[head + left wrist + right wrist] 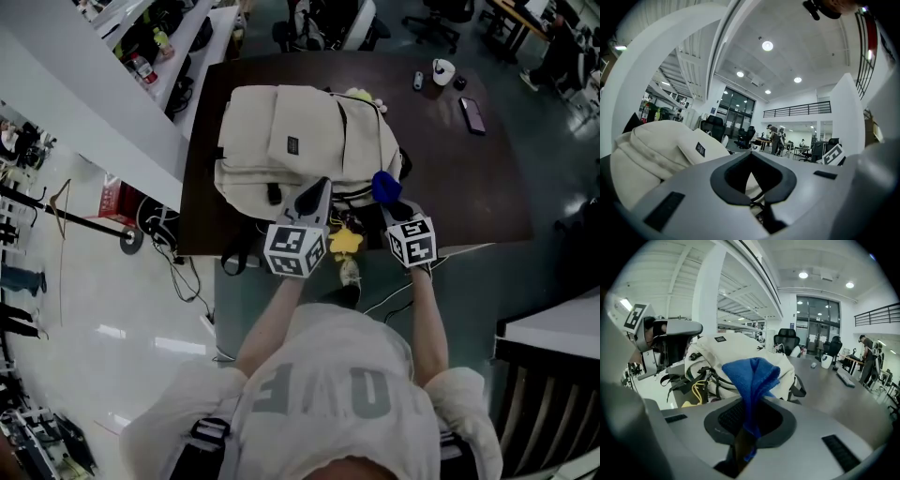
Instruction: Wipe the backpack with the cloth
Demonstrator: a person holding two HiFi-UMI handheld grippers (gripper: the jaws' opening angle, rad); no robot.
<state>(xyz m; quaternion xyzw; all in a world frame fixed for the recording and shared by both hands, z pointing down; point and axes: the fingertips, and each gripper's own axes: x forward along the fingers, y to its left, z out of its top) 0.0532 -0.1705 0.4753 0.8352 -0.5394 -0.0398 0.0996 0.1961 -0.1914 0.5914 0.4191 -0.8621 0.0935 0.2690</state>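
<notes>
A cream backpack lies flat on the dark table. My left gripper is at the backpack's near edge, its jaws shut with nothing clearly between them; in the left gripper view the backpack fills the left side. My right gripper is just to its right, shut on a blue cloth. In the right gripper view the cloth stands up from the gripper, short of the backpack. The left gripper shows at the left there.
A yellow charm hangs off the table's near edge between my grippers, among black straps. A phone and a white cup lie at the table's far right. Office chairs stand behind the table.
</notes>
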